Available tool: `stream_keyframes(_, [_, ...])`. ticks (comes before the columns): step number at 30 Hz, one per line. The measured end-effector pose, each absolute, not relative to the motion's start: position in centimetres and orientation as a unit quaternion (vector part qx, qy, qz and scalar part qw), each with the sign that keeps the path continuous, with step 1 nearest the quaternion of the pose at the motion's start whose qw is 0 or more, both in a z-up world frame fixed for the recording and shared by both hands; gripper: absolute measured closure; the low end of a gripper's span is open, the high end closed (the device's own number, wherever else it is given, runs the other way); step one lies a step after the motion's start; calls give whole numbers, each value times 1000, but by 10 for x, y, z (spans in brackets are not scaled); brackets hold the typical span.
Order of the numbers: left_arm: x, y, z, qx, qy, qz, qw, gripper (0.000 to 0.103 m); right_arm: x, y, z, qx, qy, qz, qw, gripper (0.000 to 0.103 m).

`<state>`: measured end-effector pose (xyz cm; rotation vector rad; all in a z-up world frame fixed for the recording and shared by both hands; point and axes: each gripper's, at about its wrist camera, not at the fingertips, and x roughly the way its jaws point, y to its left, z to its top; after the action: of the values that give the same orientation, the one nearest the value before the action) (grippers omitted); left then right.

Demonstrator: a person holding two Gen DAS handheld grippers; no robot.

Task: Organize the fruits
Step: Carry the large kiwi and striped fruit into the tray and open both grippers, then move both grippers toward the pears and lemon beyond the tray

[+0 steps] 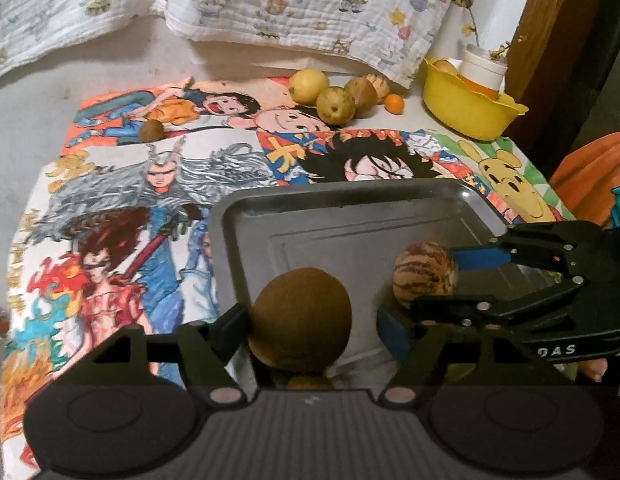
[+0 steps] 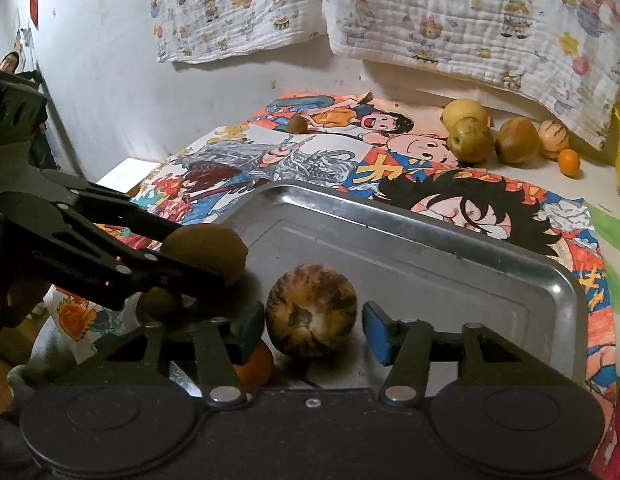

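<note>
Left claw (image 1: 310, 322) pinches a brown kiwi (image 1: 300, 320) above the metal tray (image 1: 350, 208); right claw (image 2: 314, 330) (spread wide) flanks a striped melon (image 2: 311, 309) lying in that tray on the bench.

A cartoon-printed cloth (image 1: 158, 184) covered the worktop (image 1: 50, 80), bright with drawn characters and a yellow bear near its right edge. Behind it, a white quilted blanket (image 2: 450, 20) with small printed figures hung against the wall (image 2: 102, 60). A white lidded jar (image 1: 483, 67) stood at the far right.
</note>
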<state>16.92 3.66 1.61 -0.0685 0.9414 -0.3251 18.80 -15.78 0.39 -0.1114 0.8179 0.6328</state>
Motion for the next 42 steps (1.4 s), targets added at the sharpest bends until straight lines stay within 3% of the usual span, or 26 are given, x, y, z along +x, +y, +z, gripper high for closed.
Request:
stream_keyframes(5, [145,36,32,3,429,-150,891,9,173,-168,16,-47,395,293,869,26])
stream_keyframes(14, [110,32,41,50,427,-182,884,2,133,-179,37,-87,398,281,869,5])
stream_keyframes(31, [121,39,36,110,460,-149,868,1,132,-224,35,-160,451,161,863,1])
stream_keyframes(42, [149,52,54,113,456,-124,874,0,160,-227,59,-210,439,143,862,1])
